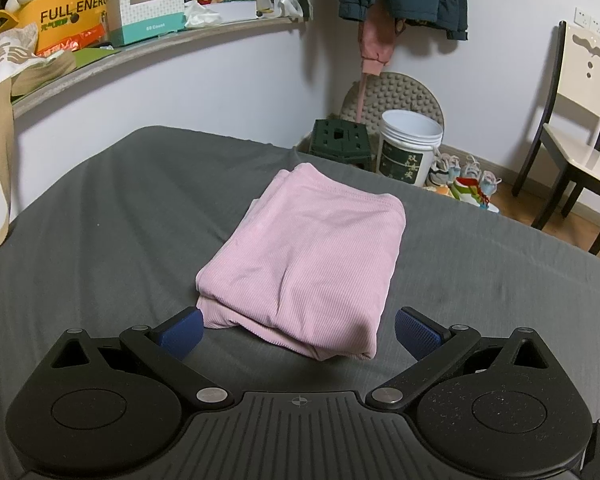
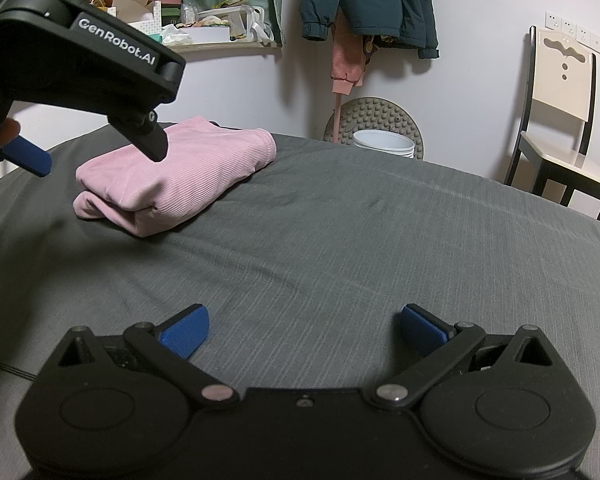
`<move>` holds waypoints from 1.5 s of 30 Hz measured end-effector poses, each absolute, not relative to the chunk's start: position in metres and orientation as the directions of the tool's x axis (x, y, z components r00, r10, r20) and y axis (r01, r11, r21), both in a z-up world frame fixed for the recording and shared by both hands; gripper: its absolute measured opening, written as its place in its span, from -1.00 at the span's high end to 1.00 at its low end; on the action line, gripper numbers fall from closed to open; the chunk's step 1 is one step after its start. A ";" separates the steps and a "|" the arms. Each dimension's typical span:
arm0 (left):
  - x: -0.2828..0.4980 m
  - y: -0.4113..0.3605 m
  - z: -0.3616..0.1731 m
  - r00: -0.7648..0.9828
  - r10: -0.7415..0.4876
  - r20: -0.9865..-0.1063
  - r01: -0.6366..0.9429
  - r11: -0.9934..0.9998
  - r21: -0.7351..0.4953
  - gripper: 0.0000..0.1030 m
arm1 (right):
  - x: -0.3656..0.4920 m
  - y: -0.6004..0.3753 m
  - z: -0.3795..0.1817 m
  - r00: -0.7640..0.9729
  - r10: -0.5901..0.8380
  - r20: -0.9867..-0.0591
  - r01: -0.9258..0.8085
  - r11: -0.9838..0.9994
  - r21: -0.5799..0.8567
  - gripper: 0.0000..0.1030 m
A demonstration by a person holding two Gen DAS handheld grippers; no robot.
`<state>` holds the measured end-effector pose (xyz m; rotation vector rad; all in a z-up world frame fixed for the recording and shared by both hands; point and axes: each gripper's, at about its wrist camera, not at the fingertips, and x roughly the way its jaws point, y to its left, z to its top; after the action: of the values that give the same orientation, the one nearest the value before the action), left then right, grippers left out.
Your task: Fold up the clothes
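- While you hold both tools over the grey bed (image 1: 80, 220), the pink cloth (image 1: 307, 264) lies on it, folded into a neat thick pile.
- Your left gripper (image 1: 298, 330) hangs just in front of the near edge of the pink cloth, with its blue pads (image 1: 413, 330) spread wide apart and nothing between them.
- One blue pad sits just beside the near left corner of the pink cloth; you cannot tell if it touches.
- Your right gripper (image 2: 303, 332) is well away from the pink cloth, over bare grey bed, and its two fingers are spread wide too, holding nothing.
- From the right wrist view, the pink cloth is far off to the left, and the left tool's black body partly hides its top.
- Behind the pink cloth, past the end of the bed, stands a white bucket (image 1: 409, 146) on the floor, with a green stool (image 1: 339, 142) beside it.
- Some small shoes (image 1: 463, 184) lie next to the white bucket.
- Far right of the pink cloth, a chair (image 1: 579, 120) stands by the wall.
- Up and left of the pink cloth, a shelf (image 1: 140, 56) is full of boxes and bags.
- A dark coat (image 2: 371, 0) hangs on the wall above the white bucket.
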<state>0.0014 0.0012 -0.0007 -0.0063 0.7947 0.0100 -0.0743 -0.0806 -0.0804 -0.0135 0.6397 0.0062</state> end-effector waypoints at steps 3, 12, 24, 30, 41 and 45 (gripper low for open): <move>0.001 0.000 -0.001 0.701 0.007 -0.713 -0.010 1.000 0.000 -0.99 | -0.074 -0.081 -0.080 0.802 0.002 -0.597 -0.010 1.000 -0.010 -1.00; 0.000 -0.001 -0.001 0.701 0.008 -0.713 -0.010 1.000 0.002 -0.99 | -0.075 -0.081 -0.080 0.802 0.003 -0.597 -0.011 1.000 -0.009 -1.00; 0.001 -0.001 -0.001 0.706 0.004 -0.708 -0.006 1.000 0.000 -0.99 | -0.079 -0.087 -0.078 0.798 -0.002 -0.602 -0.009 1.000 -0.015 -1.00; -0.002 -0.003 0.007 0.749 -0.027 -0.663 0.011 1.000 -0.029 -0.99 | -0.083 -0.079 -0.076 0.798 -0.048 -0.600 0.024 0.999 -0.049 -1.00; -0.080 0.012 0.092 0.899 -0.119 -0.421 0.090 0.992 -0.086 -0.99 | -0.118 -0.083 -0.022 0.839 -0.023 -0.543 0.047 0.998 0.030 -1.00; -0.143 0.026 0.146 0.931 -0.193 -0.311 0.167 0.980 -0.108 -0.99 | -0.164 -0.079 0.027 0.910 -0.027 -0.414 0.019 1.000 -0.023 -1.00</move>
<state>-0.1432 0.0255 0.1457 -0.0805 0.3267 -0.1842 -0.1637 -0.0786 0.0273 -0.0182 0.4272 -0.0237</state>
